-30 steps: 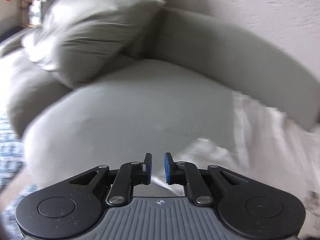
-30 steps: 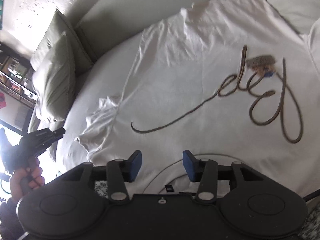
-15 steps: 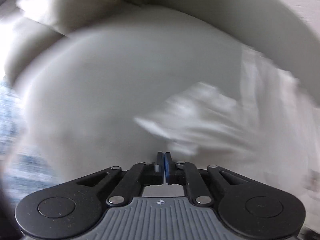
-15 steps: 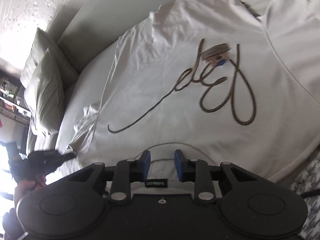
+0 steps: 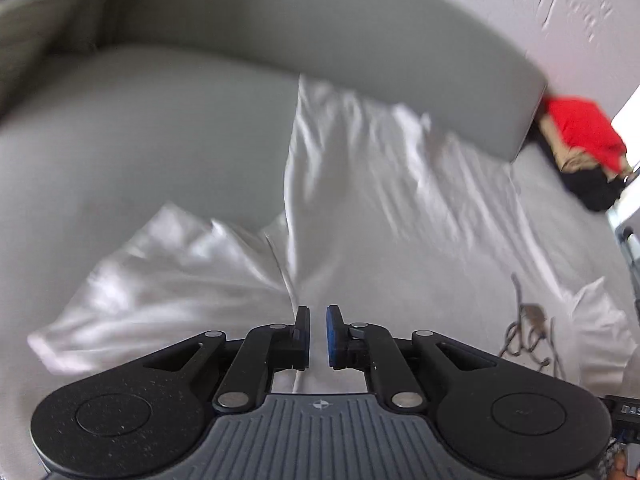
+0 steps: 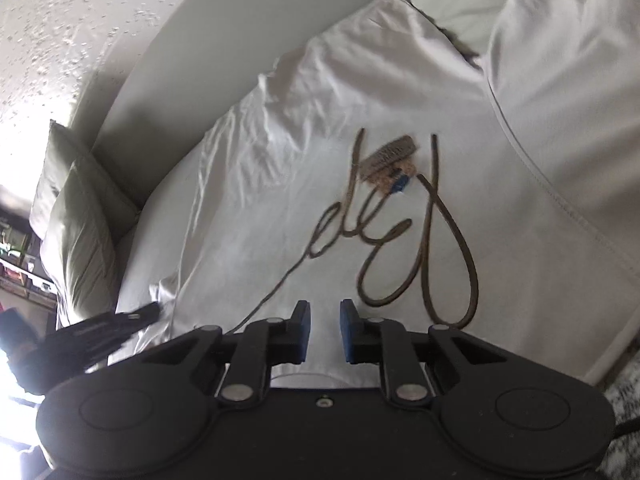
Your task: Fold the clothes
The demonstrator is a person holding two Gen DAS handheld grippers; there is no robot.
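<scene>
white t-shirt [image 6: 320,160] spread on grey sofa [image 5: 120,128], textured wall [image 6: 60,20] behind, left gripper [image 5: 318,336] and right gripper [image 6: 324,332] slightly parted, empty

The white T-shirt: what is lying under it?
The T-shirt lies spread on a grey couch; the seat shows bare to its left. Whatever is beneath the cloth itself is covered.

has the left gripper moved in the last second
Yes. The left gripper swung right along the sofa backrest: the cushions have left view, and the white t-shirt now fills it.
</scene>
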